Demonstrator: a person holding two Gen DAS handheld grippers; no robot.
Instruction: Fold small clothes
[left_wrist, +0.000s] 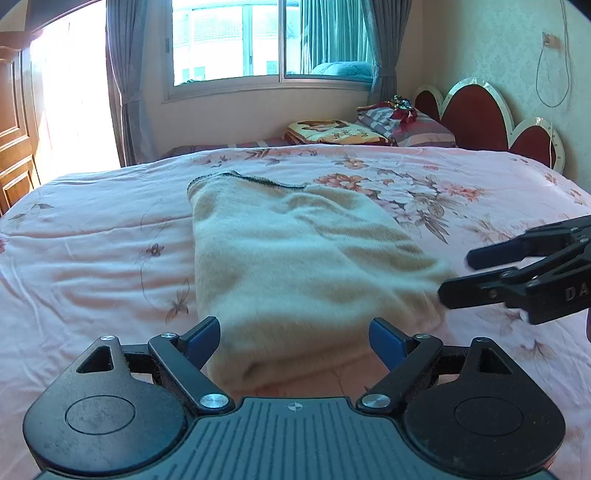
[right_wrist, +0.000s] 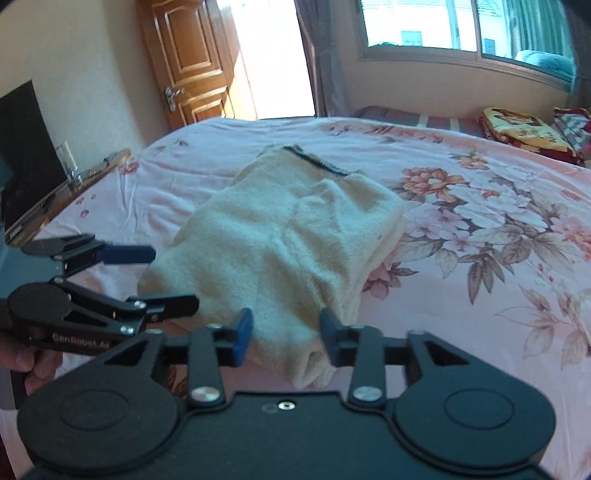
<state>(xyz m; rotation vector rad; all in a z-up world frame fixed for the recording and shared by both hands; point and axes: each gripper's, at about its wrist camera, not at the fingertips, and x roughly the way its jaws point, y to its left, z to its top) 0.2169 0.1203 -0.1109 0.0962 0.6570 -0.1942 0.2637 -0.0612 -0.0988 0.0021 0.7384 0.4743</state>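
Observation:
A cream fuzzy garment (left_wrist: 295, 258) with a dark-trimmed edge lies folded into a long strip on the pink floral bed; it also shows in the right wrist view (right_wrist: 280, 240). My left gripper (left_wrist: 295, 339) is open, its blue-padded fingers straddling the garment's near end without holding it. It also shows in the right wrist view (right_wrist: 173, 275) at the garment's left side. My right gripper (right_wrist: 284, 334) is open at the garment's near corner. It also shows in the left wrist view (left_wrist: 456, 275) at the garment's right edge, open.
The pink floral bedspread (left_wrist: 92, 258) covers the bed. Folded blankets and pillows (left_wrist: 369, 127) lie by the red headboard (left_wrist: 476, 114). A wooden door (right_wrist: 188, 62) and a dark screen on a low stand (right_wrist: 26, 155) stand beyond the bed's edge.

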